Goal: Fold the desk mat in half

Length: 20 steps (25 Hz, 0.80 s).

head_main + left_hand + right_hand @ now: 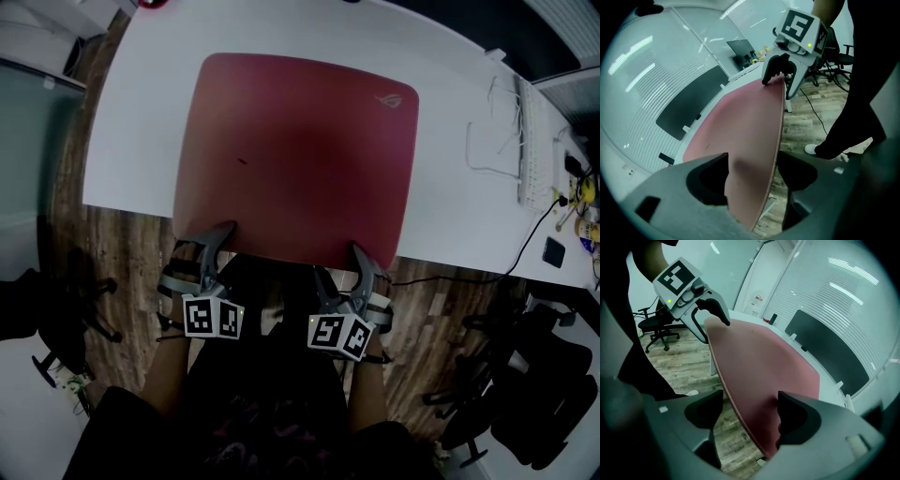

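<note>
A dark red desk mat (295, 159) lies flat on the white desk (131, 122), its near edge hanging a little over the desk's front. My left gripper (214, 242) is at the mat's near left corner and my right gripper (361, 261) at the near right corner. In the left gripper view the mat's edge (776, 136) passes between my left gripper's (752, 176) spread jaws, with gaps on both sides. In the right gripper view the mat (764, 362) likewise runs between my right gripper's (750, 416) parted jaws. Each view shows the other gripper (780, 70) (710, 310) at the far corner.
A white keyboard (532, 141) and loose cables (492, 141) lie at the desk's right end. Black office chairs (525, 375) stand on the wood floor to the right and another (56, 319) to the left. The person's legs stand between the grippers below the desk edge.
</note>
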### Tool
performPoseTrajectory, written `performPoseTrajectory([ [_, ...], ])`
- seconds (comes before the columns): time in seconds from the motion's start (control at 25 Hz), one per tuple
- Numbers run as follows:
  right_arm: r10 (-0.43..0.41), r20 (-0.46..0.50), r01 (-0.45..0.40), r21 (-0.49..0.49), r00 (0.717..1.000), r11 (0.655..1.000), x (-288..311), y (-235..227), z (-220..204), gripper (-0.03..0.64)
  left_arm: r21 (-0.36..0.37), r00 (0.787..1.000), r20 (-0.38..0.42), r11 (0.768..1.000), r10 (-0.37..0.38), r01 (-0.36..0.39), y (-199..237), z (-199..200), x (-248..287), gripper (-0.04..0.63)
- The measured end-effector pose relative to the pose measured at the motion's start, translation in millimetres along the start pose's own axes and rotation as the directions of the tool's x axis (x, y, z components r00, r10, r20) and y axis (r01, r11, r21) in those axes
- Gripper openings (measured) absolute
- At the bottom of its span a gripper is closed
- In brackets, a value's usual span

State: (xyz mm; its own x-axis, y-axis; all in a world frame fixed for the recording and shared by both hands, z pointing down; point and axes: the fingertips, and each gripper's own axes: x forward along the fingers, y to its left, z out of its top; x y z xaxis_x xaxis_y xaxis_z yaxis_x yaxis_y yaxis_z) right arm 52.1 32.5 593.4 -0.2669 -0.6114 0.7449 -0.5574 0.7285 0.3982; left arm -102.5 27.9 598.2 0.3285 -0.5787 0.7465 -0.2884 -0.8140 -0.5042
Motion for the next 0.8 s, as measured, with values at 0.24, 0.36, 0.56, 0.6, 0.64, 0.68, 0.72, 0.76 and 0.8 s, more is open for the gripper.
performPoseTrajectory([
  [0.24,0.018,0.019,-0.018,0.012,1.0,1.0,-1,-4,2,0.356,-0.028,0.998,0.041,0.999,-0.04,0.041,-4,4,-7,0.266],
  [0.36,0.027,0.041,-0.028,0.016,0.999,0.999,-9,-4,5,0.34,-0.041,0.997,0.064,0.998,-0.048,0.051,-5,8,-15,0.227],
  [0.56,0.061,0.07,-0.059,-0.035,0.996,0.998,-20,0,16,0.242,-0.025,0.994,0.083,0.997,-0.072,0.074,-3,14,-24,0.163],
  [0.6,0.069,0.075,-0.066,-0.043,0.995,0.997,-22,0,18,0.222,-0.02,0.993,0.086,0.997,-0.076,0.078,-3,15,-26,0.151],
  [0.64,0.076,0.083,-0.072,-0.049,0.994,0.996,-24,-1,21,0.193,-0.011,0.993,0.087,0.997,-0.081,0.083,-2,16,-27,0.133],
  [0.68,0.082,0.092,-0.077,-0.054,0.992,0.996,-26,-2,24,0.168,0.0,0.992,0.088,0.996,-0.086,0.087,0,18,-28,0.122],
  [0.72,0.088,0.101,-0.083,-0.057,0.991,0.995,-28,-3,27,0.148,0.01,0.992,0.09,0.996,-0.09,0.089,2,20,-30,0.11],
  [0.76,0.094,0.111,-0.088,-0.059,0.989,0.994,-31,-5,30,0.121,0.015,0.992,0.094,0.996,-0.09,0.089,4,22,-32,0.091],
  [0.8,0.098,0.12,-0.091,-0.062,0.988,0.994,-33,-7,33,0.096,0.014,0.991,0.1,0.996,-0.087,0.086,9,25,-36,0.076],
])
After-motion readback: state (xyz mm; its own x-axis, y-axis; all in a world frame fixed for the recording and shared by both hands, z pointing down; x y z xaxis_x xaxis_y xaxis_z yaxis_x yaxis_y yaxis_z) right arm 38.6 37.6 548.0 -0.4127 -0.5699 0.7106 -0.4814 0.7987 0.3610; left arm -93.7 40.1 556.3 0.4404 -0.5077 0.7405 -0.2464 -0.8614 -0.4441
